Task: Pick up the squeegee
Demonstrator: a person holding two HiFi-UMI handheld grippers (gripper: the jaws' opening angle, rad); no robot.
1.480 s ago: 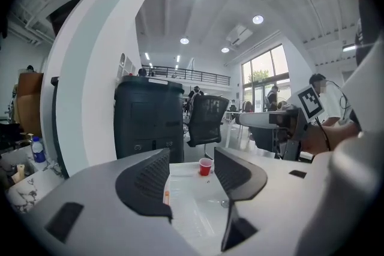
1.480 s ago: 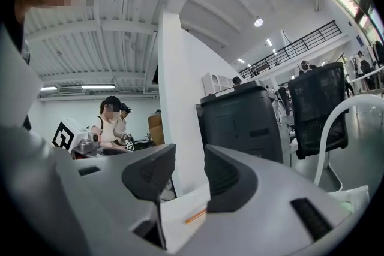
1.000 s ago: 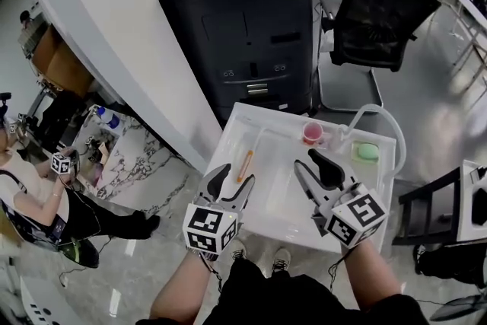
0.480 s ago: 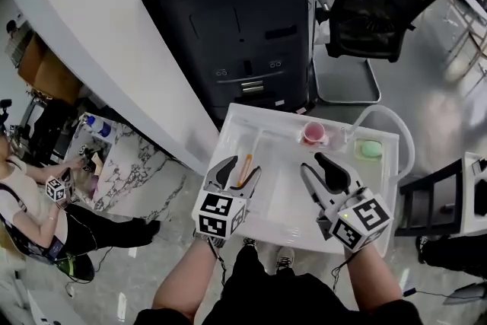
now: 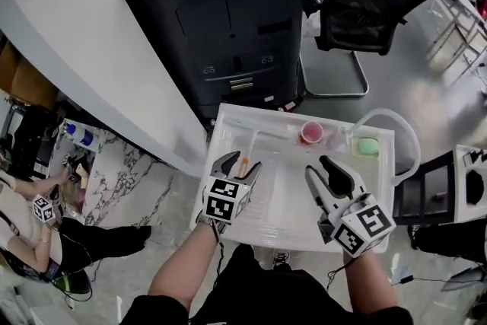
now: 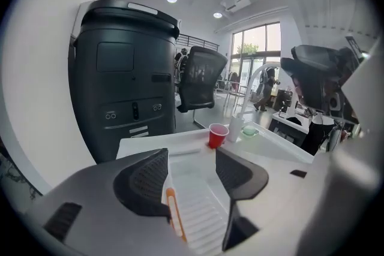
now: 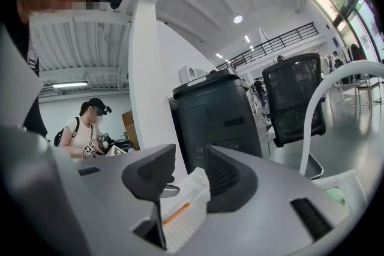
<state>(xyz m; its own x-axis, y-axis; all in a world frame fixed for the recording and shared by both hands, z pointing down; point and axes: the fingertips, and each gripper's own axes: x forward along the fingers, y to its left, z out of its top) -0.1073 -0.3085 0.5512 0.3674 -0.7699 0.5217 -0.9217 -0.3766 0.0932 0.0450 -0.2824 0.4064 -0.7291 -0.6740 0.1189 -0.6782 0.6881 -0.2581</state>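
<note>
The squeegee lies on the white table (image 5: 293, 221): an orange handle (image 5: 243, 164) with a pale crossbar (image 5: 255, 133) at its far end. My left gripper (image 5: 240, 162) is open and hovers over the handle, one finger on each side. In the left gripper view the orange handle (image 6: 171, 205) runs along the inner edge of the left finger, with the gripper (image 6: 191, 159) open around it. My right gripper (image 5: 321, 167) is open and holds nothing, to the right of the squeegee. The right gripper view shows its gripper (image 7: 189, 156) open, with the orange handle (image 7: 177, 213) on the table beyond.
A red cup (image 5: 310, 132), a clear container (image 5: 335, 138) and a green item (image 5: 367, 147) stand at the table's far right. A black machine (image 5: 221, 19) and a black chair (image 5: 365, 4) stand beyond the table. A person (image 5: 34, 213) sits at lower left.
My left gripper has moved forward along the table and now straddles the orange handle. The right gripper has barely shifted. Both stay open.
</note>
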